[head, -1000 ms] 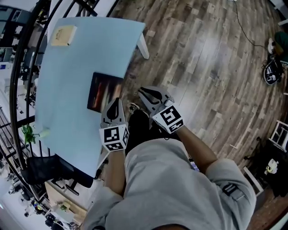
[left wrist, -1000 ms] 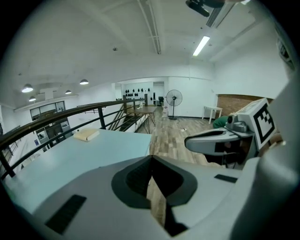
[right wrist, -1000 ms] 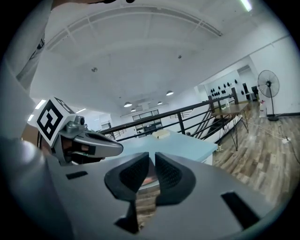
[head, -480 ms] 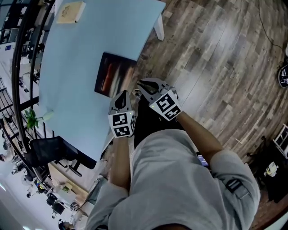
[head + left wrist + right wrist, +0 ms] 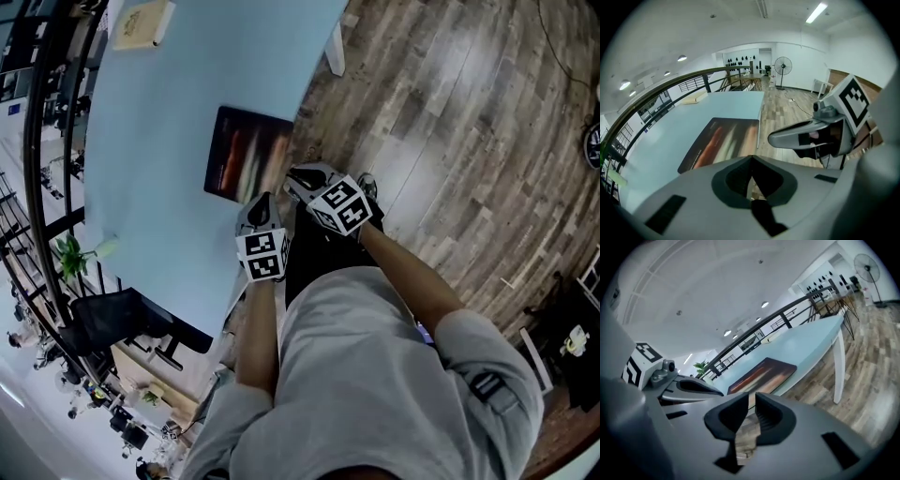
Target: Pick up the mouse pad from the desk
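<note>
Right gripper [image 5: 751, 403]: jaws opening, narrow gap, only floor [image 5: 868, 377] showing through
Mouse pad [image 5: 763, 375]: flat on desk [image 5: 806, 341], beyond jaws

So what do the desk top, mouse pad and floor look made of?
Desk top: smooth pale blue, no grain, likely laminate or painted board.
Mouse pad: thin flat sheet with dark print, probably cloth-topped; unsure.
Floor: planks with grain and seams, slight sheen; wood or wood-look laminate.
</note>
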